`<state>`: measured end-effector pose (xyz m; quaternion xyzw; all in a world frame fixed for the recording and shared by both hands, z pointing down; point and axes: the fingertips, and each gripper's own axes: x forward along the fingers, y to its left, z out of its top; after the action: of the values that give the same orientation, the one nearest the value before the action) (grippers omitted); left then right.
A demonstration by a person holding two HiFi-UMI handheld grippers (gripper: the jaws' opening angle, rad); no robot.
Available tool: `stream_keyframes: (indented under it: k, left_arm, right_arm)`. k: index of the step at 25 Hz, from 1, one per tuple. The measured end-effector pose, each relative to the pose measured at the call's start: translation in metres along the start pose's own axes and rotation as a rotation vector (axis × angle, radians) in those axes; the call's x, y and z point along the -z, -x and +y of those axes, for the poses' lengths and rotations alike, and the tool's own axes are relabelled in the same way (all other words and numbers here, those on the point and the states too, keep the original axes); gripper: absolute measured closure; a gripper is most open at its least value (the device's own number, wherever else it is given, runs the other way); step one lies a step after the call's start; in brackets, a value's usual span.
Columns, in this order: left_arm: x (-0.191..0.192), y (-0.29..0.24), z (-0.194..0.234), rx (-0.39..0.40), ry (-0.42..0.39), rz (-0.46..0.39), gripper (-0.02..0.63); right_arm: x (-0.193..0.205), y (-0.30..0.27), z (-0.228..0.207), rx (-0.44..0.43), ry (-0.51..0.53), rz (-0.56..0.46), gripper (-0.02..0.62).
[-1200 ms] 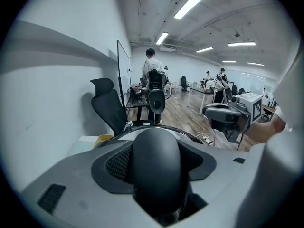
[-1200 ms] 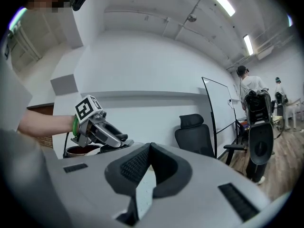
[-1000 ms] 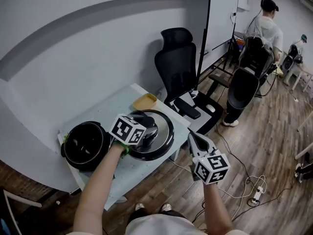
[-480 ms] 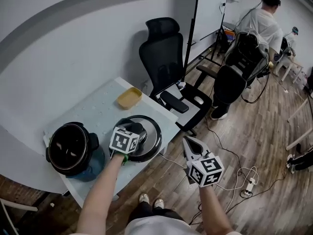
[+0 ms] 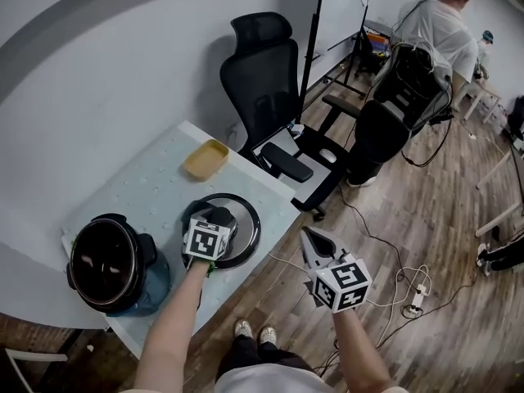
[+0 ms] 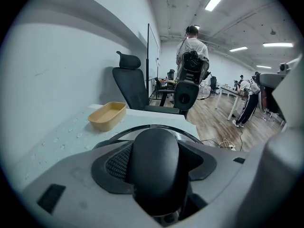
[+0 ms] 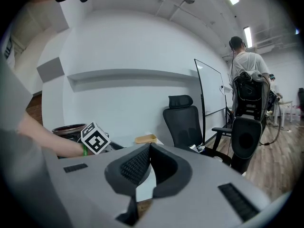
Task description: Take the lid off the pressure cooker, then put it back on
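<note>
The open pressure cooker pot [image 5: 102, 262] stands at the table's left end, dark inside, with no lid on it. To its right the round steel lid [image 5: 244, 229] is low over the pale table [image 5: 155, 182], near the front right edge; I cannot tell whether it rests there. My left gripper [image 5: 219, 218] is shut on the lid's black handle [image 6: 154, 163], which fills the space between the pads in the left gripper view. My right gripper [image 5: 313, 242] hangs off the table over the wooden floor, shut and holding nothing [image 7: 148, 148].
A yellow tray [image 5: 205, 159] lies at the table's far side. A black office chair [image 5: 262, 80] stands just beyond the table. Cables and a power strip [image 5: 409, 301] lie on the floor. A person [image 5: 434, 23] stands far back by another chair.
The left gripper has come down with the lid, from above the table to just over its surface beside the pot. The right gripper has sunk a little.
</note>
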<state>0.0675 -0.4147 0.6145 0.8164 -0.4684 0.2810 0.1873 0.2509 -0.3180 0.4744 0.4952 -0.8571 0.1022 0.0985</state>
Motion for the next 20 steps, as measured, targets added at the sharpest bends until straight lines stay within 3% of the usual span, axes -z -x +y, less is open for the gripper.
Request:
stream_keyframes:
  k: [20]
  left_arm:
    - [0.008,-0.021,0.005,-0.013,-0.040,-0.017,0.328]
  right_arm:
    - [-0.003,-0.029,0.012,0.027,-0.004,0.019,0.595]
